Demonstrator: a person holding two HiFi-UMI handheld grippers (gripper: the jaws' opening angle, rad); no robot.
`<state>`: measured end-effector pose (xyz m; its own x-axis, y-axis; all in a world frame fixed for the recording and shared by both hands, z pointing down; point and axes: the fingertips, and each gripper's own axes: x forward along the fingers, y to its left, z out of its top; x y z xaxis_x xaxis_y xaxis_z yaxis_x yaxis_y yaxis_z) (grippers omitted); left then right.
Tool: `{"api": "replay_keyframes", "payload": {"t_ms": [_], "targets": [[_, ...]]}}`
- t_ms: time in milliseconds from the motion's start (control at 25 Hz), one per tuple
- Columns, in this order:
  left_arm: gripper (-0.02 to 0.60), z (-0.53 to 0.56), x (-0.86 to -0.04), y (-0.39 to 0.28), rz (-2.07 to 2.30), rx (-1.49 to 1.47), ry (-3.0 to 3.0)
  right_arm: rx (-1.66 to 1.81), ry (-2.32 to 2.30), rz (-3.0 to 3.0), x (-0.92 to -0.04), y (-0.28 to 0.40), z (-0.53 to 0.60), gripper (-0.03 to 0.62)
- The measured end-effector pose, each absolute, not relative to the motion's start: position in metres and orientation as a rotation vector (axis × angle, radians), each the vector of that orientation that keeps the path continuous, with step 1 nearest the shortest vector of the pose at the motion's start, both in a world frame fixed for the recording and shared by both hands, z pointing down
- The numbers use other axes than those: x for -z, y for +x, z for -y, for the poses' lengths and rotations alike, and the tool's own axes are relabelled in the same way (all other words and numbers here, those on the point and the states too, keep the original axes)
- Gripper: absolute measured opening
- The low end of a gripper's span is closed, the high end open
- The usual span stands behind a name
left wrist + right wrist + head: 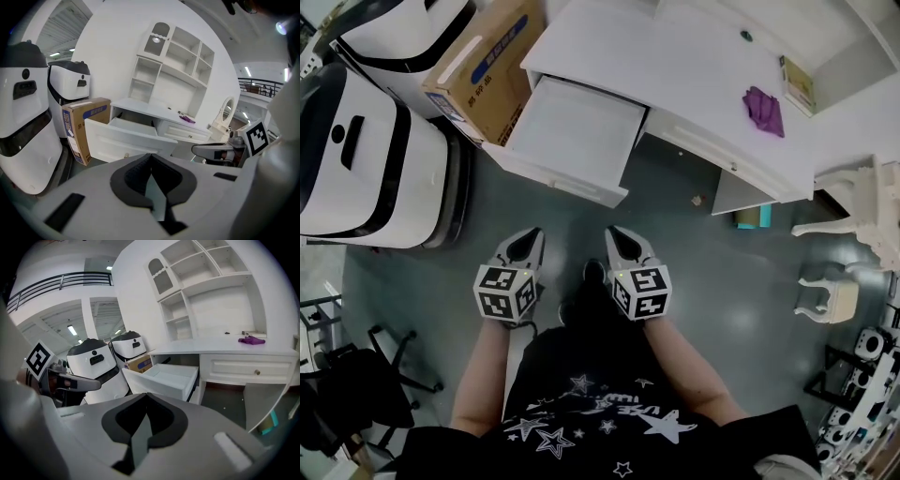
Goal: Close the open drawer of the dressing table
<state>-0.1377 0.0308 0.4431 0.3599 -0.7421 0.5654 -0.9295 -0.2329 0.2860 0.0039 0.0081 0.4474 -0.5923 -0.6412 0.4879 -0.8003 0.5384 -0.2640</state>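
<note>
The white dressing table (694, 66) stands ahead, its left drawer (577, 131) pulled far out and empty; the drawer front (558, 178) faces me. Both grippers hang over the dark floor short of the drawer, apart from it. My left gripper (525, 246) is shut with nothing between its pads, and it looks at the drawer front (122, 138). My right gripper (623, 244) is likewise shut and empty, and it sees the open drawer (166, 377) from the right side. The right-hand drawer (248, 369) is closed.
A cardboard box (483, 61) leans beside the drawer's left side. Large white machines (366, 159) stand further left. A purple cloth (764, 110) lies on the tabletop. A white ornate stool (858, 211) stands right, and a black office chair (356, 380) sits near left.
</note>
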Motion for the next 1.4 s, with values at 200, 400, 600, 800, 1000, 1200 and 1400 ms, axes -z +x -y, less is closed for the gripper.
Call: {"api": "replay_keyframes", "payload": {"t_ms": [200, 400, 600, 800, 1000, 1200, 1400], "targets": [[0.009, 0.005, -0.452, -0.147, 1.528, -0.444, 2.033, -0.67, 1.109, 2.457, -0.467, -0.002, 0.014, 0.003], [0.011, 0.032, -0.464, -0.163, 1.592, -0.482, 1.995, -0.683, 1.051, 2.454, -0.48, -0.011, 0.022, 0.003], [0.011, 0.051, -0.487, -0.17, 1.578, -0.526, 1.99, -0.693, 1.043, 2.438, -0.496, -0.022, 0.028, 0.003], [0.012, 0.061, -0.525, -0.17, 1.518, -0.567, 1.972, -0.742, 1.094, 2.387, -0.516, -0.026, 0.036, 0.003], [0.014, 0.073, -0.556, -0.167, 1.468, -0.594, 1.969, -0.77, 1.12, 2.343, -0.534, -0.032, 0.037, 0.003], [0.123, 0.081, -0.579, -0.158, 1.412, -0.592, 1.974, -0.805, 1.146, 2.313, -0.55, -0.038, 0.032, 0.003], [0.178, 0.09, -0.592, -0.155, 1.418, -0.623, 2.007, -0.852, 1.196, 2.274, -0.562, -0.037, 0.027, 0.003]]}}
